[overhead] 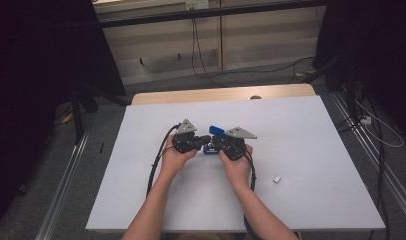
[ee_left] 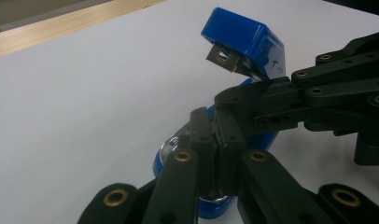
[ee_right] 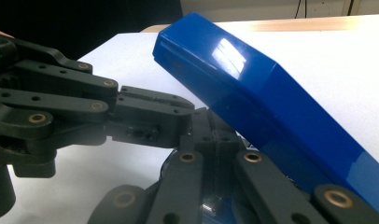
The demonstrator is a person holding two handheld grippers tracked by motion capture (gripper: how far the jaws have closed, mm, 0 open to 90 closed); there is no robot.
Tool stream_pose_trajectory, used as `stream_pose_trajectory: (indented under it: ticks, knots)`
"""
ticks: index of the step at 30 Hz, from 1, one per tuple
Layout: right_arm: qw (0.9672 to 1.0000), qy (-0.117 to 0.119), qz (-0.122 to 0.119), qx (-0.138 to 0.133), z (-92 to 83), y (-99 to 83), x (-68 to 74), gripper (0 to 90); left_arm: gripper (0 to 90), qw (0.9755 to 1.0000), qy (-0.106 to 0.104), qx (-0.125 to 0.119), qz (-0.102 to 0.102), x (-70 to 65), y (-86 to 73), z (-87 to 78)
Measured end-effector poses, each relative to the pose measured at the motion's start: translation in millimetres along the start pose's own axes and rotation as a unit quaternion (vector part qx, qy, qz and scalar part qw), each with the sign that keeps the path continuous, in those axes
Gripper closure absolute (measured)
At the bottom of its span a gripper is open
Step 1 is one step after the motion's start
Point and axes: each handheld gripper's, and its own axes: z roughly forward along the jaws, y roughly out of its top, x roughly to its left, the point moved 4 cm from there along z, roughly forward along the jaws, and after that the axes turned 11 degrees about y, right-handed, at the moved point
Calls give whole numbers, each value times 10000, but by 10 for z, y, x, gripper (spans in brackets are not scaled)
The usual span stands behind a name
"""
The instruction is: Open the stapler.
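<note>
White table (overhead: pixel 301 150), dark workshop behind. Blue stapler (overhead: pixel 214 138) at table centre, top arm swung up to expose the magazine. Left gripper (overhead: pixel 205 140) and right gripper (overhead: pixel 214 143) both clamped on its base, steadying it. Staple block (overhead: pixel 277 178) near right forearm, awaiting loading.

- Blue stapler (overhead: pixel 214 138): one.
- Grippers: two, the left gripper (overhead: pixel 205 139) and the right gripper (overhead: pixel 214 141).
- Small metal piece (overhead: pixel 277 178): one.
- Table (overhead: pixel 301 130): one.
</note>
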Motion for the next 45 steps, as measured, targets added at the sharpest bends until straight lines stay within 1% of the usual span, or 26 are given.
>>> stream_pose_trajectory:
  ticks: [4,6,7,8,9,11,12,13,14,16,17,19,22,24,26,27,28,29,30,31,33,35,38,45]
  knots:
    - [10000,-4,-1,9,-2,-1,2,900,881,9997,32,-163,-150,39,30,-33]
    - [10000,-8,-3,2,3,-7,10,900,883,9998,68,-106,-126,42,23,-26]
    - [10000,-19,-43,21,8,-10,11,900,885,9999,136,-48,-81,49,7,-13]
    - [10000,-25,-41,16,11,-8,16,900,887,9999,71,-56,-147,43,-13,4]
    - [10000,-14,-33,5,11,-7,18,900,892,9998,38,-62,-169,43,-20,11]
    - [10000,-23,-54,18,10,-6,17,900,900,9999,33,-49,-156,38,-32,26]
    - [10000,-43,-73,39,11,-5,18,900,900,9998,43,-32,-182,33,-41,32]
    - [9999,-55,-75,81,16,-5,23,900,900,9998,67,-26,-164,31,-50,39]
    - [9999,-73,-108,110,24,-6,27,900,900,9999,105,-3,-96,26,-64,48]
    - [9998,-83,-129,133,44,-6,42,900,900,9999,133,38,-74,24,-88,60]
    - [9997,-109,-165,148,51,-3,47,900,900,9998,130,22,-118,26,-97,65]
    - [9996,-151,-208,90,47,22,50,900,900,9998,105,15,-178,30,-103,66]
    - [9985,-391,-383,-6,-9,96,32,900,900,9996,85,-22,-281,30,-111,69]
    - [9977,-473,-479,22,-35,132,27,900,900,9996,97,-24,-280,28,-114,67]
    - [9979,-481,-438,18,-61,149,12,900,900,9996,140,-20,-229,21,-111,65]
    - [9975,-524,-475,29,-73,157,9,900,900,9996,162,-13,-213,14,-110,64]
    - [9970,-577,-507,41,-84,165,6,900,900,9996,157,-14,-242,18,-113,65]
    - [9968,-621,-500,27,-95,170,2,900,900,9994,119,-18,-337,21,-118,65]
    - [9954,-779,-562,35,-113,184,0,900,900,9994,126,-30,-335,20,-117,66]
    - [9937,-908,-652,73,-125,194,-3,900,900,9995,157,-24,-265,18,-114,66]
    - [9928,-1025,-619,80,-150,208,-21,900,900,9996,217,13,-186,5,-107,62]
    - [9922,-1084,-612,98,-177,221,-45,900,900,9995,269,9,-170,-9,-102,62]
    - [9911,-1177,-613,131,-224,233,-88,900,900,9995,277,12,-181,-13,-106,60]
    - [9912,-1163,-595,222,-241,242,-101,900,900,9994,295,5,-185,-17,-107,57]
